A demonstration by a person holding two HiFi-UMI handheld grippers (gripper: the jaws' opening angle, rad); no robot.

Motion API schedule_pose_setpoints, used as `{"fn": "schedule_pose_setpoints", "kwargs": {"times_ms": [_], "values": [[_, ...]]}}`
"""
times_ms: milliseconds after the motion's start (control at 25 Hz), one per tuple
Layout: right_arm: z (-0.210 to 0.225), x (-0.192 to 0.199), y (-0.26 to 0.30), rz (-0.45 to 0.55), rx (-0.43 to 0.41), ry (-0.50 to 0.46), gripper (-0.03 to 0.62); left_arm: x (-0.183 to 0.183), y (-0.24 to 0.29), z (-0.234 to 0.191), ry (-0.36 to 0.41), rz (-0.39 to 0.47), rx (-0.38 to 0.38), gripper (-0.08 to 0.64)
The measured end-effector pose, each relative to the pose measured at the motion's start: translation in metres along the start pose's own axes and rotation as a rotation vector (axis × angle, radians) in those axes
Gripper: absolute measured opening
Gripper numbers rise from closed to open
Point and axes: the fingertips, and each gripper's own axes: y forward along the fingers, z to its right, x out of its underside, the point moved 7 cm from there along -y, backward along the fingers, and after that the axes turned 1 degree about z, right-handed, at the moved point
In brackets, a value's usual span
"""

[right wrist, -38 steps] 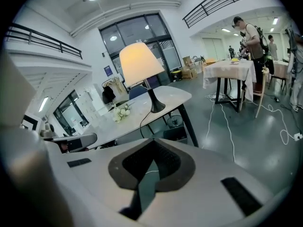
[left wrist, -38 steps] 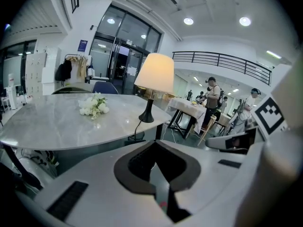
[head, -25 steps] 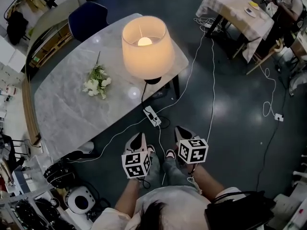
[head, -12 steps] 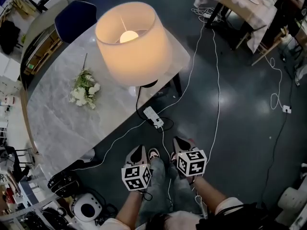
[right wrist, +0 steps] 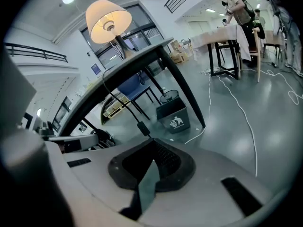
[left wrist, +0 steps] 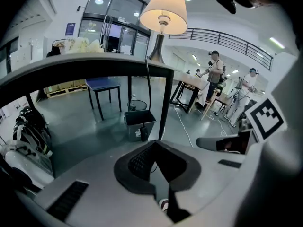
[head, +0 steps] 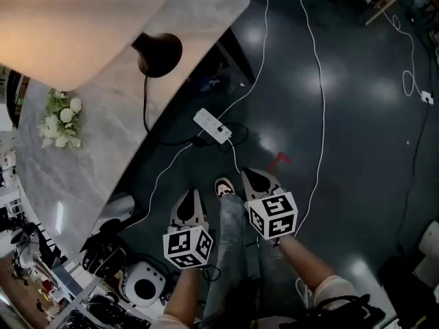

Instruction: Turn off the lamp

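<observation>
Over the dark floor, off the long near edge of the table: left gripper and right gripper side by side, held low and close to the body, noses toward the table, forearms tucked in behind. Both clenched tip to tip, nothing between the jaws. Lamp lit, black base on the tabletop close to the near edge, toward the rounded right corner, well apart from both grippers. Black cord off the base, over the edge, down toward the power strip lying on the floor between table and grippers. Thin white cable along the floor just right of the right gripper. Shoe between the two grippers. Flowers flat on the tabletop, further along from the base. Grey bin under the table. Bags and a round white device crowding the floor left of the left gripper; open floor to the right. People at far tables.
</observation>
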Motion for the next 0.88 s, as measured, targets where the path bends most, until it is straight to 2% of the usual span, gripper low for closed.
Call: {"fn": "schedule_pose_setpoints", "kwargs": {"times_ms": [320, 520, 760, 880], "values": [[0.024, 0.056, 0.046, -0.021, -0.001, 0.02, -0.002, 0.054, 0.061, -0.018, 0.02, -0.032, 0.019, 0.006], [0.027, 0.058, 0.066, 0.027, -0.031, -0.024, -0.002, 0.062, 0.081, -0.031, -0.019, -0.038, -0.004, 0.006], [0.017, 0.045, 0.094, 0.055, -0.072, -0.097, 0.0, 0.057, 0.082, -0.039, -0.001, -0.053, 0.004, 0.006], [0.008, 0.04, 0.108, 0.057, -0.114, -0.105, 0.001, 0.053, 0.081, -0.043, 0.002, -0.056, 0.003, 0.006]]}}
